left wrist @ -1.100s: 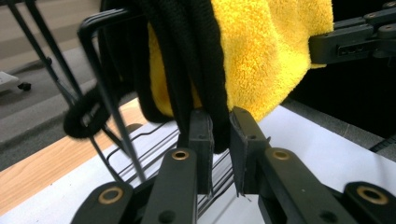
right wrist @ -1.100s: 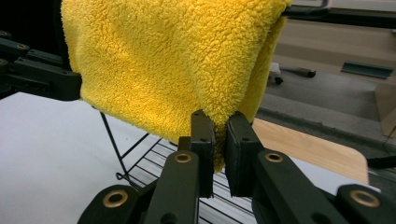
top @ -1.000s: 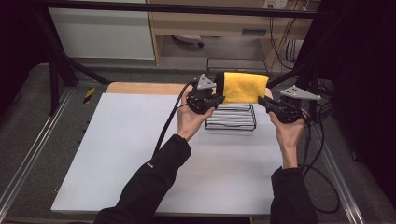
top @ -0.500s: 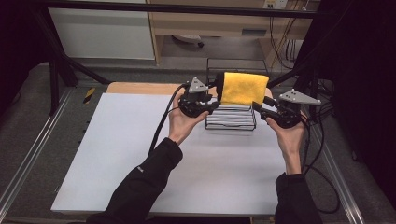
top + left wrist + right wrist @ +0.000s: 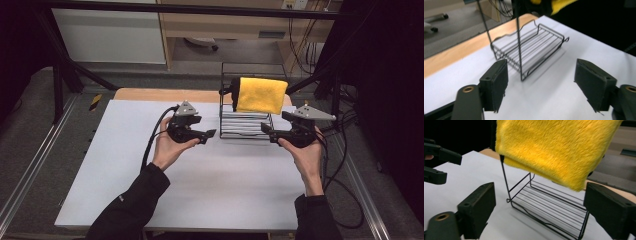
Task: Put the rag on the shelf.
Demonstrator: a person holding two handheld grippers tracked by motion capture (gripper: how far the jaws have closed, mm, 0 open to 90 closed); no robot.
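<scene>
Fluffy yellow cloth (image 5: 261,94) hangs draped on black wire rack (image 5: 245,127); hanging looks complete. Left gripper (image 5: 210,134) and right gripper (image 5: 266,130) flank rack, fingers spread, empty, above white tabletop (image 5: 125,175).

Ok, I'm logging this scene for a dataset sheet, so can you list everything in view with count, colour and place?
wire rack: one, black, far middle of the table, between the two grippers
cloth: one, yellow, draped over the rack's top bar
table: one, white top with a wooden strip along the far edge
small tool: one, yellow and black, on the floor left of the table; too small to identify
left hand-held gripper: one, black, left of the rack, jaws open, touching nothing
right hand-held gripper: one, black, right of the rack, jaws open
hands and dark sleeves: two, entering from the near edge
</scene>
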